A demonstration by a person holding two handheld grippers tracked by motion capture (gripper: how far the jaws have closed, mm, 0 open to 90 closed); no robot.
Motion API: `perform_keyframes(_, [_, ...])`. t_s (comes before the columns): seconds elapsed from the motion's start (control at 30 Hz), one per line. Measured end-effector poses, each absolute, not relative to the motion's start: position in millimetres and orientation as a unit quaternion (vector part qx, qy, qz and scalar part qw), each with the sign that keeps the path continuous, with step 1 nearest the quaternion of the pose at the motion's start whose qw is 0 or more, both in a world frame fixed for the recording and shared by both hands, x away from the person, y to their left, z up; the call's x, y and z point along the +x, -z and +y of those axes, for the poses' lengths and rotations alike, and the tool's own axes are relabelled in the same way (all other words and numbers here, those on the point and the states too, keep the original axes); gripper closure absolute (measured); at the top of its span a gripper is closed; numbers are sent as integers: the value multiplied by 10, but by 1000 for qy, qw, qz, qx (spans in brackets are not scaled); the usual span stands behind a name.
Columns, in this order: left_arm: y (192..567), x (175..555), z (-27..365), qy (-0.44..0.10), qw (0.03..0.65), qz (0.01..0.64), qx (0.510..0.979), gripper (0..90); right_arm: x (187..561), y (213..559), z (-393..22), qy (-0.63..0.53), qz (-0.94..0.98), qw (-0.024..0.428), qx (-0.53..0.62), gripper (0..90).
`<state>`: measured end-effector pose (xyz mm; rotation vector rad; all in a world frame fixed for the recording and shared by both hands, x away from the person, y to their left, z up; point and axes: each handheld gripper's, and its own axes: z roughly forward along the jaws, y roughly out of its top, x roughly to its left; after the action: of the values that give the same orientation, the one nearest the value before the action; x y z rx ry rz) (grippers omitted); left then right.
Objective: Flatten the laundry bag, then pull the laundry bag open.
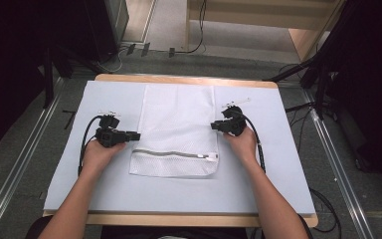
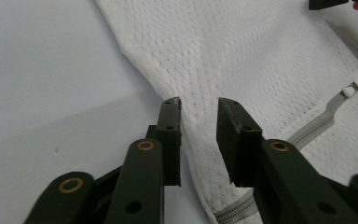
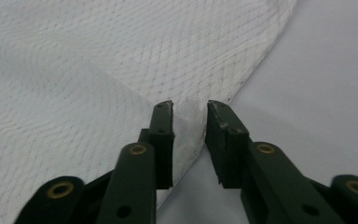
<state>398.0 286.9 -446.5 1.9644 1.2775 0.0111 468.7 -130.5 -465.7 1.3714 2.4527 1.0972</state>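
Note:
A white mesh laundry bag (image 1: 176,124) lies flat in the middle of the pale blue mat (image 1: 278,164), its grey zipper (image 1: 171,154) running across near the front edge. My left gripper (image 1: 135,135) points at the bag's left edge. In the left gripper view the gripper (image 2: 199,107) has its jaws apart, with the bag's (image 2: 242,56) edge in the gap and no pad pressing on it; the zipper (image 2: 321,119) shows at the right. My right gripper (image 1: 215,126) points at the bag's right edge. In the right gripper view it (image 3: 189,108) stands open over the mesh (image 3: 98,60) border.
The mat covers a wooden table (image 1: 179,79) whose rim shows at the back and front. Cables (image 1: 84,142) trail from both grippers across the mat. Dark stands and floor cables (image 1: 303,74) surround the table. The mat (image 2: 42,70) beside the bag is bare.

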Motion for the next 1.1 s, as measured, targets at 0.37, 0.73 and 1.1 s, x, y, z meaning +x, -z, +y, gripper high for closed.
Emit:
perform_keyframes(0.37, [4312, 3850, 2865, -7, 398, 492, 774, 475, 4551, 4506, -1402, -377, 810, 59, 446, 607])
perform_keyframes(0.73, [4241, 3795, 2769, 0, 395, 478, 785, 451, 4427, 4455, -1400, -384, 815, 52, 431, 602])
perform_keyframes(1.1, [4185, 3767, 2654, 5, 396, 459, 795, 434, 4196, 4395, -1312, -394, 827, 42, 399, 597])
